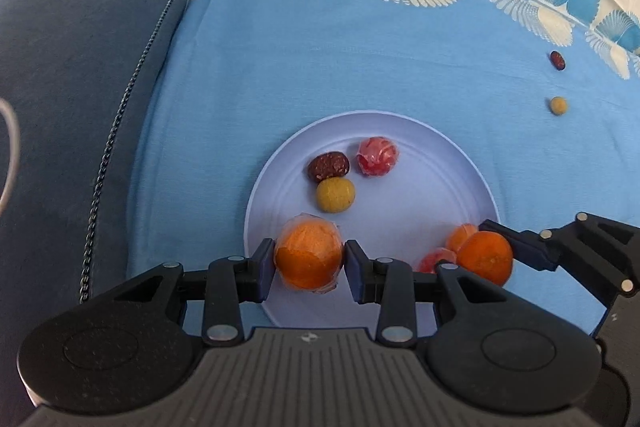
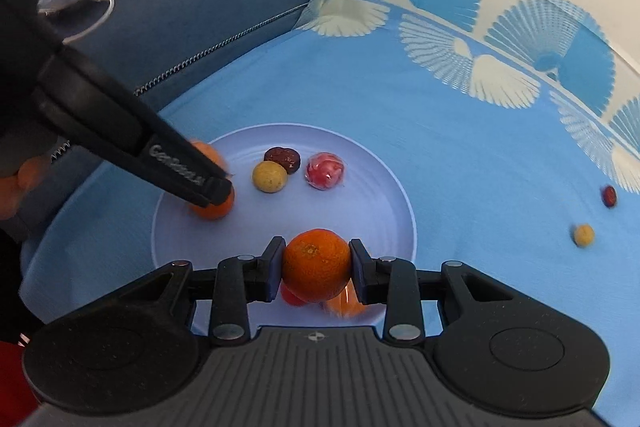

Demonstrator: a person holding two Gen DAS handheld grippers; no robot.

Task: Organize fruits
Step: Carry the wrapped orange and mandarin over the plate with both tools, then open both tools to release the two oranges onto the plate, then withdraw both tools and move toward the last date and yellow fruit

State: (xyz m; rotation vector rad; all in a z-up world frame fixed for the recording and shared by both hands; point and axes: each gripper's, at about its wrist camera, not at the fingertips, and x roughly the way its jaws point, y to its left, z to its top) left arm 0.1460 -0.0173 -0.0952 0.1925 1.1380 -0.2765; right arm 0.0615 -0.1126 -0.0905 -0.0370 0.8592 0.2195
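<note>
2 oranges (image 1: pixel 309 255) (image 2: pixel 316 264) clamped over plate (image 1: pixel 440 147) holding 5 fruits.

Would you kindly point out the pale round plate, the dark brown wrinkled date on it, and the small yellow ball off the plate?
Pale round plate (image 1: pixel 432 155): left wrist view, bare far surface.
Dark brown wrinkled date (image 1: pixel 328 165): left wrist view, its middle.
Small yellow ball (image 1: pixel 557 105): left wrist view, its centre, on the cloth.

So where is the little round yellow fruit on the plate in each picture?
Left wrist view: the yellow fruit lies mid-plate, just below the dark brown fruit.
Right wrist view: the yellow fruit lies toward the plate's far left, just left of the brown fruit.
Shared landmark: the wrapped red fruit on the plate.
</note>
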